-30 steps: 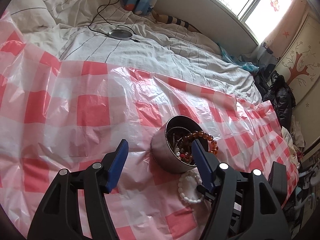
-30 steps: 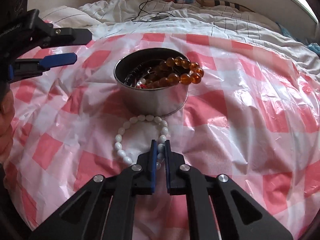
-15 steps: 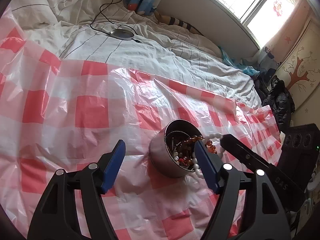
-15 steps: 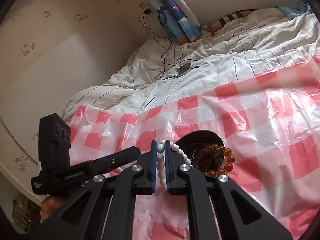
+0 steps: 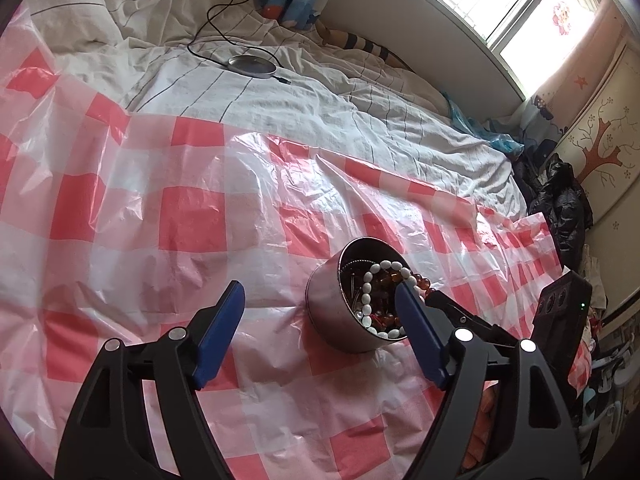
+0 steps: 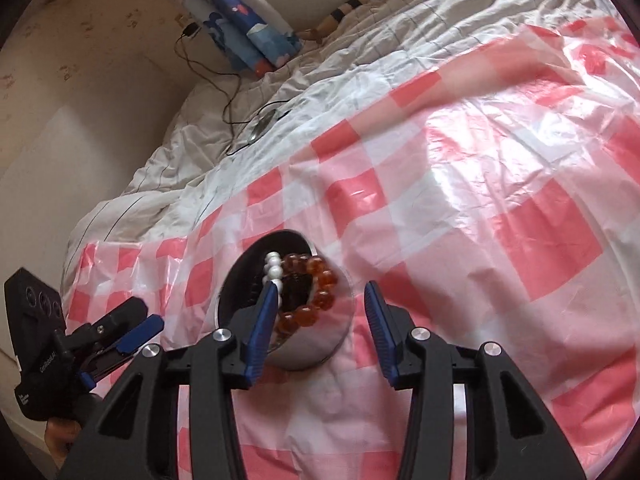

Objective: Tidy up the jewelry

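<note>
A round steel tin (image 5: 340, 312) stands on the red-and-white checked plastic sheet (image 5: 160, 216). A white bead bracelet (image 5: 370, 280) lies in the tin, on top of an amber bead bracelet (image 6: 316, 300) and other small jewelry. My left gripper (image 5: 320, 300) is open and empty, with the tin just ahead between its fingers. My right gripper (image 6: 320, 296) is open and empty, right above the tin (image 6: 320, 344). The white bracelet (image 6: 273, 266) shows by its left finger. The right gripper's tip (image 5: 452, 308) shows beside the tin in the left wrist view.
The sheet covers a bed with rumpled white striped bedding (image 5: 280, 92). A round charger with a black cable (image 5: 252, 66) lies on it far behind. A blue patterned curtain (image 6: 244, 32) hangs at the back. Dark clothes (image 5: 560, 208) pile at the bed's right.
My right gripper carried the white bracelet from the sheet up over the tin, then opened. The bracelet now lies in the tin. The left gripper stayed open beside the tin.
</note>
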`<state>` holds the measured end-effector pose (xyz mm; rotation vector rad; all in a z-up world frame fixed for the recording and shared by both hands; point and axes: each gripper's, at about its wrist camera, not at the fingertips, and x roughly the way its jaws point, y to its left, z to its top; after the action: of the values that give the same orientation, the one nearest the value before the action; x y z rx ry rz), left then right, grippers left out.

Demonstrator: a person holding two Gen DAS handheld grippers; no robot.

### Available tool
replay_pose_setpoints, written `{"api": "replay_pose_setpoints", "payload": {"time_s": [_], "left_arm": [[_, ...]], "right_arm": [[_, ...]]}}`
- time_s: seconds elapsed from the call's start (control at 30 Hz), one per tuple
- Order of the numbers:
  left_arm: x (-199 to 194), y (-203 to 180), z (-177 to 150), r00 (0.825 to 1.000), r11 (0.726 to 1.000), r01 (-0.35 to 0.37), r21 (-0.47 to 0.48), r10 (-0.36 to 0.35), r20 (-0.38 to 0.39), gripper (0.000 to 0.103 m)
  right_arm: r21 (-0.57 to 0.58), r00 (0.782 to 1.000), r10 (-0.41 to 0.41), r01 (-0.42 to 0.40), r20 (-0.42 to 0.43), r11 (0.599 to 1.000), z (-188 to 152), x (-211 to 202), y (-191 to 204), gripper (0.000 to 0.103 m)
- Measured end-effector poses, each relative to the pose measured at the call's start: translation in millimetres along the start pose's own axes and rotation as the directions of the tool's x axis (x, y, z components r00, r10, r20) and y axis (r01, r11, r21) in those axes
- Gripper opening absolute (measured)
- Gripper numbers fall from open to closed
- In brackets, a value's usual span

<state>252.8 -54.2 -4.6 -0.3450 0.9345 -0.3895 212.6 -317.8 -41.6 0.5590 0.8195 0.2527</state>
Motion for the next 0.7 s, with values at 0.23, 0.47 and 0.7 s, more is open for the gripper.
{"api": "replay_pose_setpoints", "payload": {"time_s": [0.23, 0.47, 0.7], "left_arm": [[0.7, 0.7, -1.2, 1.0, 1.0, -0.004, 0.005, 0.004, -0.006, 0.074], [0.4, 6.0, -0.5, 1.0, 1.0, -0.018, -0.002, 0.018, -0.004, 0.075], [-3.8, 10.6, -1.2, 0.999, 0.999, -0.032, 0.005, 0.032, 0.0, 0.078]], "right_arm": [[-0.237, 0.996, -0.083, 0.084, 0.012, 0.968, -14.1, 21.4, 47.2, 0.045], [-0.308, 0.991, -0.127, 0.106, -0.047, 0.945, -14.1, 38.8, 56.0, 0.047], [-0.259, 0.983, -0.172, 0.183, 0.065, 0.948, -1.0, -3.0, 39.4, 0.07]]}}
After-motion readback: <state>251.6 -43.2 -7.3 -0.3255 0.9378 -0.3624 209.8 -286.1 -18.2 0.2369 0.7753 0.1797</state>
